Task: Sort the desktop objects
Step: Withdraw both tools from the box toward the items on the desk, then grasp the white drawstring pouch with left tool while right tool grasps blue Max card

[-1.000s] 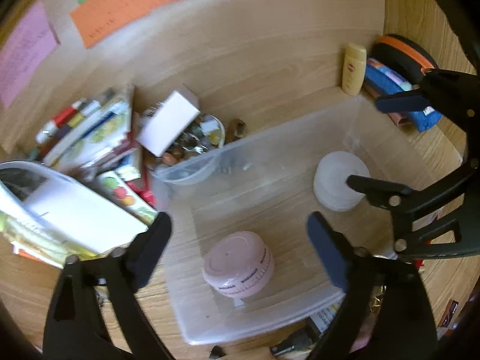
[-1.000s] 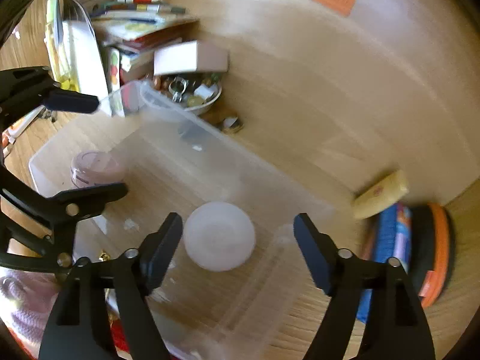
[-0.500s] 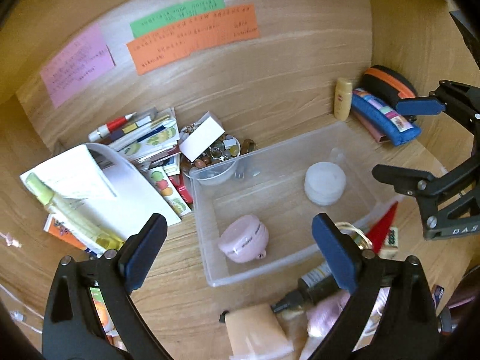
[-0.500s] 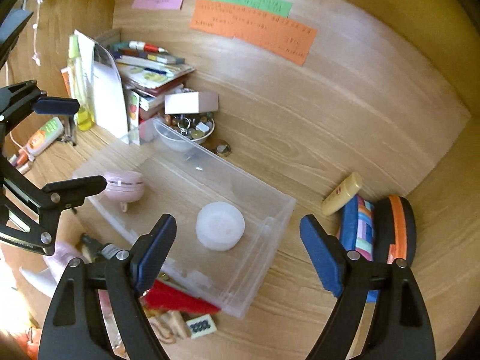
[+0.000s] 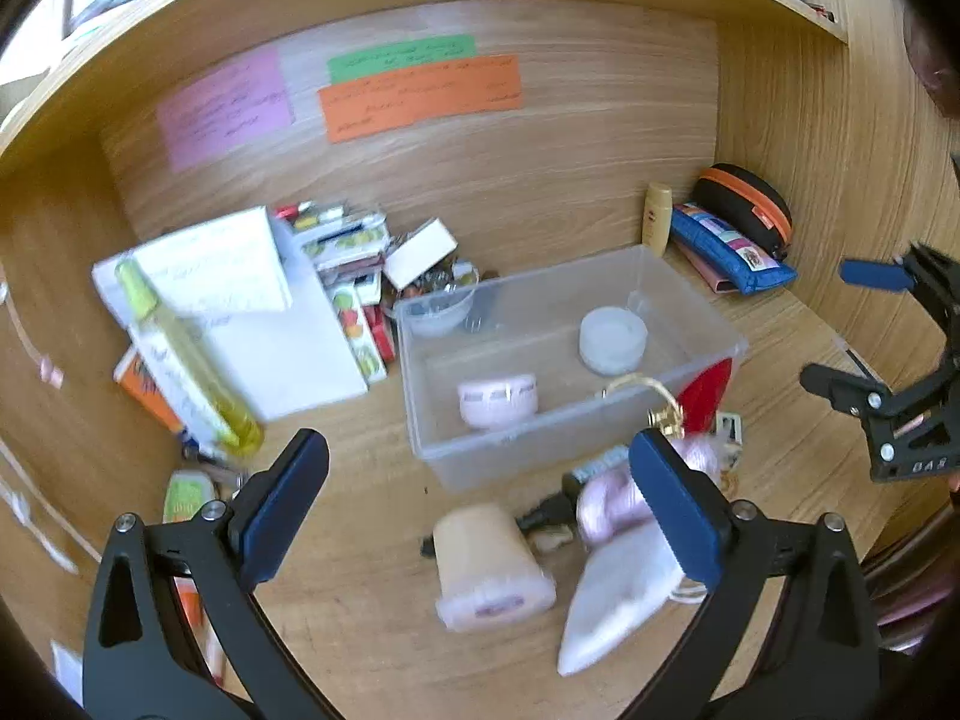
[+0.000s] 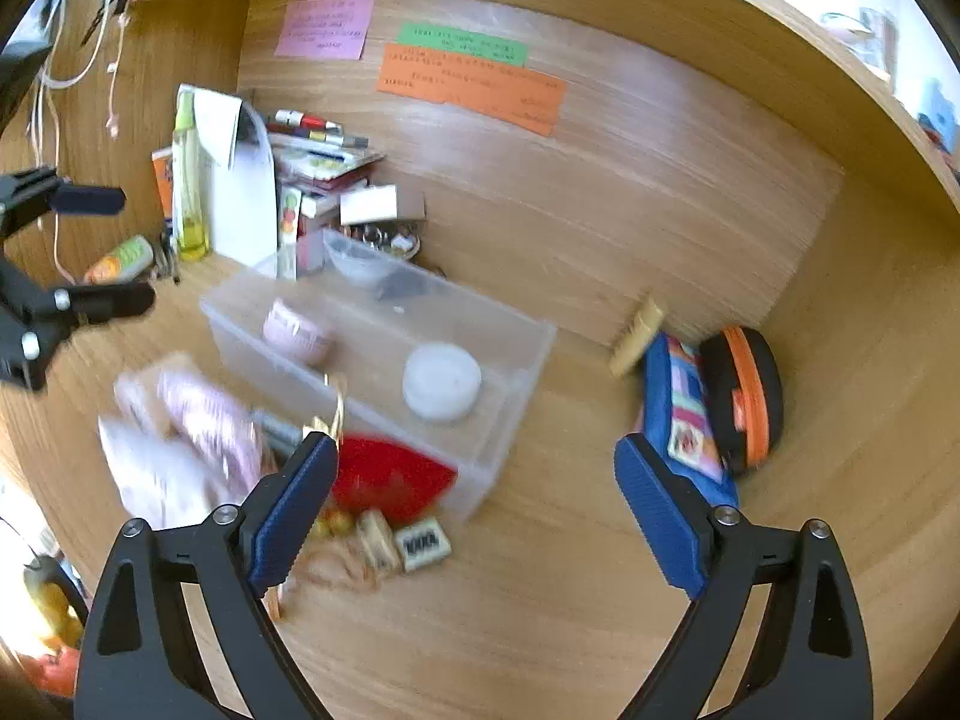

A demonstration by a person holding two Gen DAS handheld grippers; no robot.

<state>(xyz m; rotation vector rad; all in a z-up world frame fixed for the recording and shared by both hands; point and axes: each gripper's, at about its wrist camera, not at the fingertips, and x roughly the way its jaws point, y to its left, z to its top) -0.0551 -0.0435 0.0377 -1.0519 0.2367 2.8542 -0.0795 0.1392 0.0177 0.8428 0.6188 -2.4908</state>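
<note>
Bin (image 5: 420, 414) front clutter blurred, perhaps pouches (image 5: 612, 588)

I take the bin (image 5: 570, 354) on the counter (image 5: 360, 600) as my landmark. In it sit two jars: the capped jar (image 5: 497, 401) at its near left, the round tub (image 5: 612, 331) at its far right. Left of it lean the books (image 5: 354, 276), behind its far left corner stands a bowl (image 5: 441, 306). Right of it, against the wall, lies the pencil case (image 5: 732, 246). Before it lie a cup (image 5: 489, 564) and a pouch (image 5: 618, 588).
</note>
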